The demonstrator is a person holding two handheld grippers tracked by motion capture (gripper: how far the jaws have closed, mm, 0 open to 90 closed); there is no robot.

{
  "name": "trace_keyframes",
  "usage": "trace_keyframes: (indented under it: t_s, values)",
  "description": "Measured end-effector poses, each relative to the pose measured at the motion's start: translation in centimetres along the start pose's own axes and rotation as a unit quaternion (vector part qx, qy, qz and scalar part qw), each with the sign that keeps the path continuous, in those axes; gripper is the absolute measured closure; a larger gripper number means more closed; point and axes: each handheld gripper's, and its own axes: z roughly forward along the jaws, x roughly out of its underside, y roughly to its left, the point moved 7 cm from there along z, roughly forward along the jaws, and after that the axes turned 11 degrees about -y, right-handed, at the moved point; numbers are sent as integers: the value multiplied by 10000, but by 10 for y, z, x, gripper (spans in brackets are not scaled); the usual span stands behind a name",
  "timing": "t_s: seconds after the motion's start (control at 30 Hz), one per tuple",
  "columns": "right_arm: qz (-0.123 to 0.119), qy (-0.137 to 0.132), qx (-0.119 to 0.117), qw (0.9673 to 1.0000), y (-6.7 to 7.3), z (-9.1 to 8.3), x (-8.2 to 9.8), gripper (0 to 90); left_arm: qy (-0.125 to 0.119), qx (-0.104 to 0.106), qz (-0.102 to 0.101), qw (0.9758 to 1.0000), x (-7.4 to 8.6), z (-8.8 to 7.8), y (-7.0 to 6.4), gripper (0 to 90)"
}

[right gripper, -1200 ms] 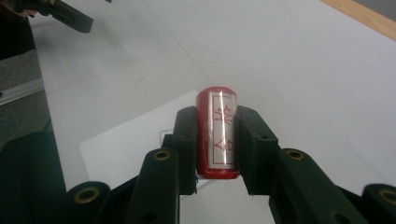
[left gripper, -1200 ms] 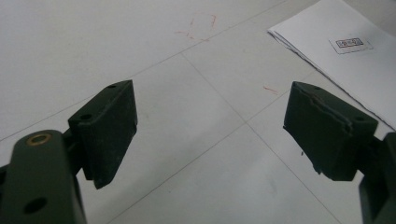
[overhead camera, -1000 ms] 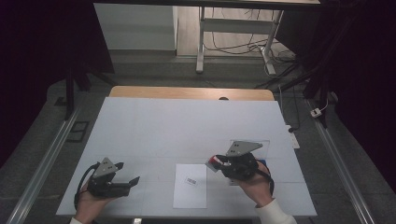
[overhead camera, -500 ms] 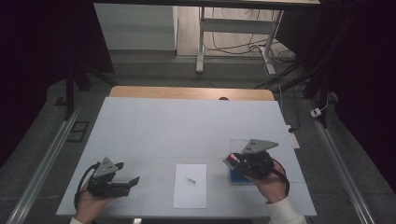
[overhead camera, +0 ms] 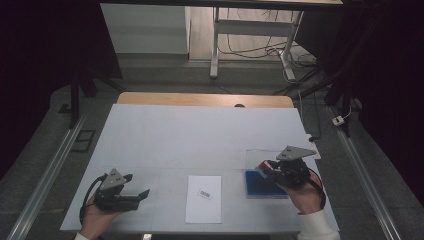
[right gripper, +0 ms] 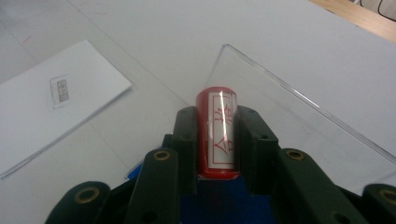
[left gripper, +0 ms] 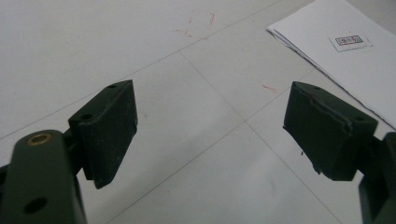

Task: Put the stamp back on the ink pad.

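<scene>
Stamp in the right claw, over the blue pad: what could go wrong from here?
1. The stamp is round and pinched only at its sides, so it may twist or slip when pressed into the pad.
2. The clear lid lies open just beyond the stamp; the right claw could knock it.
3. The paper lies loose, and the left claw is open beside it, so it may shift under stamping.
</scene>
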Motion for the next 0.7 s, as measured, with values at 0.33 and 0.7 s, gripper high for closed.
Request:
trace_keyframes:
  t_s: [0.33, 0.7]
  values:
    - [-128, 405, 58, 9991, -6, 5, 13, 700, 0, 6, 0, 10000, 0, 0, 0, 178]
    - [-121, 772, 35, 9969, -9, 13, 28, 699, 21, -2, 12, 10000, 1, 0, 1, 178]
